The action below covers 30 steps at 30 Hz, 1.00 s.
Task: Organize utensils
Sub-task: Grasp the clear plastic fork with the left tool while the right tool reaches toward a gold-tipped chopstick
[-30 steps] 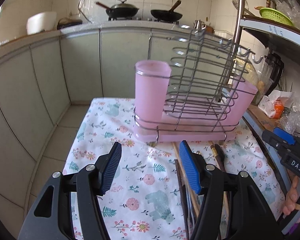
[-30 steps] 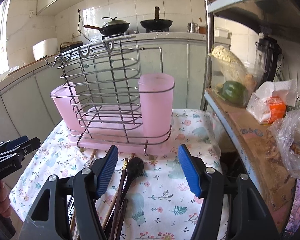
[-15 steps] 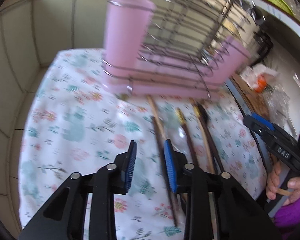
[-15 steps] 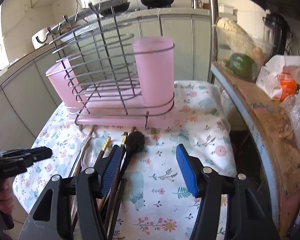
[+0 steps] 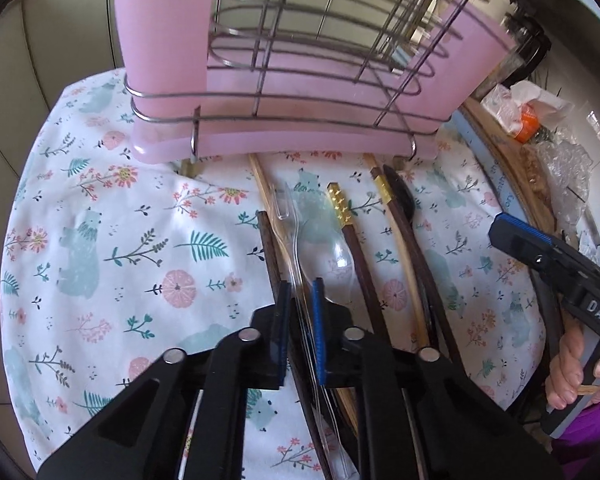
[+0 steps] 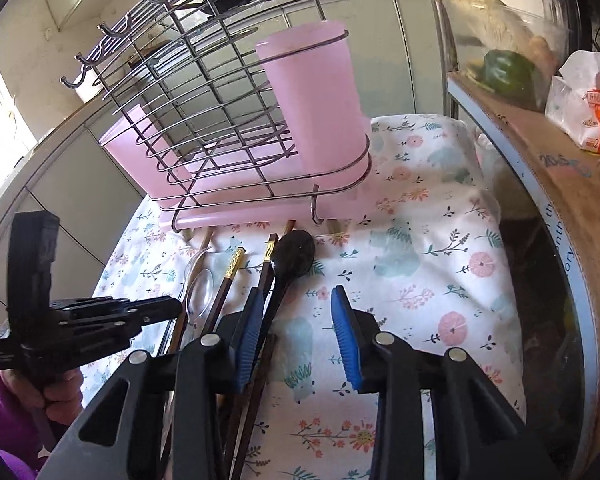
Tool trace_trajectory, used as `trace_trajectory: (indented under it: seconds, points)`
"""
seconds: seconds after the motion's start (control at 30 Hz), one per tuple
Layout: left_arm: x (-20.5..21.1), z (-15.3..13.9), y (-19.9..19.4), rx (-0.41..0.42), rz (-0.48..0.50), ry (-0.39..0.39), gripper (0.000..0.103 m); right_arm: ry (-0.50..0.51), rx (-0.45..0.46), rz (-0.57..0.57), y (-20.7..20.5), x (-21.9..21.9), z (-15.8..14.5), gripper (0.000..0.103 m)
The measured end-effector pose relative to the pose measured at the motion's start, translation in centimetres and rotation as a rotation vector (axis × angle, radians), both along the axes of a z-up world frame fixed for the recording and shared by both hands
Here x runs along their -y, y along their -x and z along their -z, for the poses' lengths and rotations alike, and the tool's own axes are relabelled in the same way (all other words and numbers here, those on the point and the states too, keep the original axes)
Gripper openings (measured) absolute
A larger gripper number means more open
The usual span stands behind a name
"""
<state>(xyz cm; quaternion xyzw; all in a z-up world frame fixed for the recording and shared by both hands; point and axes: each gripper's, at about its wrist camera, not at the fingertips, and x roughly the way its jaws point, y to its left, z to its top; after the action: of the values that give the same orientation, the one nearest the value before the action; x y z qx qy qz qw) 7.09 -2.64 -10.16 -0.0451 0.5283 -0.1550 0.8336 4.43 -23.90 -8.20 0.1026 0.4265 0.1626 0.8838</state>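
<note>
blue rubber pads on the left gripper [image 5: 300,294] sit drawn in to a narrow gap low over a flowered cloth [image 5: 112,248] – a clear plastic fork [image 5: 290,232] runs between them, its handle passing through the gap, though whether the pads press it cannot be told. a clear plastic spoon [image 5: 332,256] lies just right of the fork, bowl near the right pad.

the right gripper [image 6: 298,336] stands with its blue pads wide apart and nothing between them; its left pad hovers beside the handle of a black spoon [image 6: 294,256], and the flowered cloth shows in the gap. the person's hand [image 5: 572,372] grips its trigger at the edge of the left wrist view.

the utensils lie side by side on the cloth, pointing toward the rack – dark chopsticks [image 5: 270,248] at the left, a pale wooden chopstick [image 5: 264,188], a dark chopstick with a gold end [image 5: 346,220], another with a gold band [image 5: 384,192], and the black spoon at the right.

beyond their tips stands a wire rack [image 6: 220,128] on a pink tray [image 5: 300,140], with a pink cup [image 6: 316,96] held at each end; no utensils show in the near cup's wall. to the right a wooden shelf [image 6: 540,160] carries a green pepper [image 6: 508,68] and a bagged packet [image 6: 588,104].
</note>
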Motion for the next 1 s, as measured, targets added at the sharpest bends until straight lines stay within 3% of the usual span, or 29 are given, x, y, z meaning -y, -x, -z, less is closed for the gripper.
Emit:
trace_trajectory:
  seconds: [0.2,0.37,0.43,0.63,0.87,1.0]
  points:
    - [-0.4,-0.3,0.1,-0.005,-0.012,0.031,0.004,-0.020,-0.014,-0.013,-0.6,-0.3,0.1,0.035]
    - [-2.2,-1.5,1.0,0.024,-0.075,0.051,0.004,-0.032,-0.024,-0.031,-0.8,-0.9,0.0,0.033]
    - [-3.1,-1.9,1.3,0.035,-0.105,0.043,0.004,-0.040,-0.033,-0.044,-0.9,-1.3,-0.1,0.027]
    - [-6.5,-2.1,2.0,0.022,-0.192,0.015,0.004,-0.058,-0.070,-0.081,-1.6,-2.7,0.1,0.026]
    - [-7.8,-0.5,1.1,-0.039,-0.211,-0.036,0.004,0.014,-0.141,-0.092,-4.0,-5.5,1.6,0.026]
    - [-7.4,0.4,0.2,-0.071,-0.192,-0.048,0.004,0.030,-0.191,-0.077,-5.0,-6.1,2.7,0.009]
